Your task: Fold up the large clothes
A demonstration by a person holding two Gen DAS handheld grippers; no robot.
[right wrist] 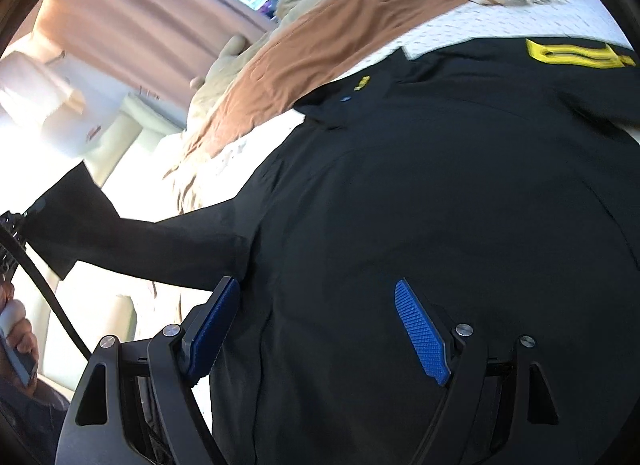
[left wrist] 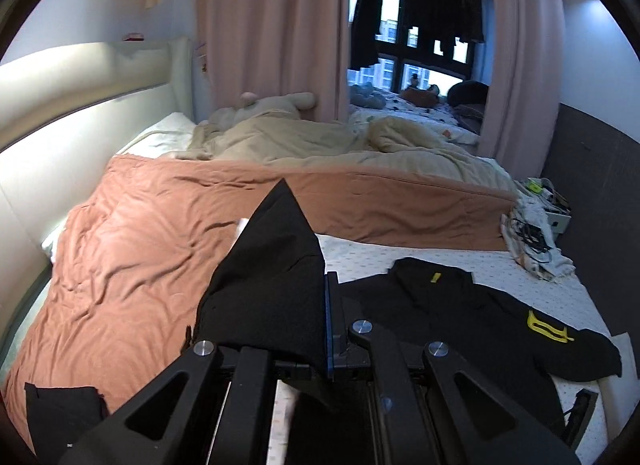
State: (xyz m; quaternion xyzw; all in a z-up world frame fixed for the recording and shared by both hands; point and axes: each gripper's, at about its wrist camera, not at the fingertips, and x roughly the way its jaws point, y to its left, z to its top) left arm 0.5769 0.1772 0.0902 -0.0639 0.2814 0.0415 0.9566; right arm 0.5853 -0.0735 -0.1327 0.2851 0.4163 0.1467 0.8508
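A large black shirt with yellow marks lies on the white dotted sheet. My left gripper is shut on the shirt's left sleeve and holds it lifted, the cloth draping over the fingers. In the right wrist view the shirt's body fills the frame, with the lifted sleeve stretching left. My right gripper is open just above the shirt's body, blue pads apart, holding nothing.
A rust-coloured duvet covers the left of the bed, with a beige blanket behind it. A heap of cloth and cables lies at the right edge. Pink curtains and a window stand behind.
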